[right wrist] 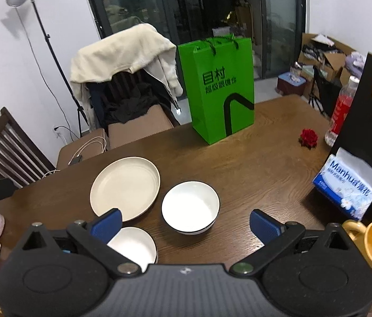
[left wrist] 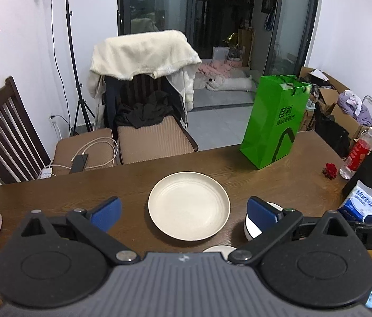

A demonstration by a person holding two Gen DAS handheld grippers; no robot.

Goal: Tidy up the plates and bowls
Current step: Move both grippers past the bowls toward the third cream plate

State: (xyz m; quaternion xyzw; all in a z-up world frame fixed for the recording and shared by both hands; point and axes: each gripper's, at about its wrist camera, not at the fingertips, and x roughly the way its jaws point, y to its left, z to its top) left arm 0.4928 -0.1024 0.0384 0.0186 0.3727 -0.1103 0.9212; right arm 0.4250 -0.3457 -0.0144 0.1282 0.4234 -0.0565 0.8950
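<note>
Three dishes lay on the worktop (right wrist: pixel 252 158) while you held both grippers spread wide and empty.

Your left gripper (left wrist: pixel 184 212) hovered over the cream plate (left wrist: pixel 188 206), fingers apart on either side. Your right gripper (right wrist: pixel 185 224) hung above the black-rimmed white bowl (right wrist: pixel 190 207), just right of that plate; a smaller white bowl (right wrist: pixel 135 245) sat nearer you, partly behind its left finger. Farther back stood a green bag (right wrist: pixel 219 87).
</note>
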